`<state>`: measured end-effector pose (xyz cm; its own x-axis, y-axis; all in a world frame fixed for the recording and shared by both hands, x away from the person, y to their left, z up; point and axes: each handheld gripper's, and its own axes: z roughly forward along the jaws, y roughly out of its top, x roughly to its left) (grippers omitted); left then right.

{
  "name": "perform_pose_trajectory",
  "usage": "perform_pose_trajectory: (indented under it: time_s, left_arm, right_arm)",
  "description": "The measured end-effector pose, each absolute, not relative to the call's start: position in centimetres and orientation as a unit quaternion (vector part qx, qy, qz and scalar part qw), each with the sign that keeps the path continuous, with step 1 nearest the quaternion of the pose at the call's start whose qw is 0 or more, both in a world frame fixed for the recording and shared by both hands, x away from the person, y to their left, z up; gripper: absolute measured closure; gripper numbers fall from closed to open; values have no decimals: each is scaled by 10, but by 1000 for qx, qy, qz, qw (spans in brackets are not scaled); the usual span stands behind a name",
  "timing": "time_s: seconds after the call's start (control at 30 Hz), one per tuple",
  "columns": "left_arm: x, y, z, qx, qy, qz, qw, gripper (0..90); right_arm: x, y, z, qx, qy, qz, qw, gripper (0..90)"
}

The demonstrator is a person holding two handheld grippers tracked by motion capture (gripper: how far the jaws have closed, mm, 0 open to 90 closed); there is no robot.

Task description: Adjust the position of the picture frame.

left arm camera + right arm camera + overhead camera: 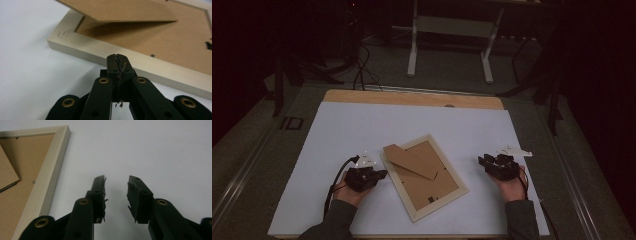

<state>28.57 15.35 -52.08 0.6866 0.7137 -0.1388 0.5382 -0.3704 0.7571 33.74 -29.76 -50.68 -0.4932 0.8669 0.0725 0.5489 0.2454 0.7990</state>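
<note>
Wooden frame just beyond closed left fingers

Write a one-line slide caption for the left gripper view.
Left gripper, jaws shut on nothing, points at the pale edge of a picture frame lying face down, its stand propped up.

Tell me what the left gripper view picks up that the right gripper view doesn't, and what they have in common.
Left gripper view: the left gripper with jaws shut, empty, tips close to the frame's pale rail, and the brown stand flap lifted off the backing. Right gripper view: the right gripper with jaws apart over bare white table, off to the frame's side. Both show the picture frame lying face down with its brown backing up.
</note>
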Motion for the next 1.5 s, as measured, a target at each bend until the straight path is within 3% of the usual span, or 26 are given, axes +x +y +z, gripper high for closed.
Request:
perform_pose_trajectory:
  time_s: [0.43, 0.8, 1.5]
  left_arm:
    - [271, 132, -527, 852, 351, 95, 376, 900]
    - [254, 117, -528, 879, 303, 82, 360, 900]
    - [240, 92, -531, 898, 268, 72, 342, 900]
  right_arm:
    - [338, -296, -507, 460, 762, 413, 190, 612]
    - [338, -299, -504, 462, 757, 422, 189, 600]
    - [339, -294, -505, 454, 762, 423, 182, 609]
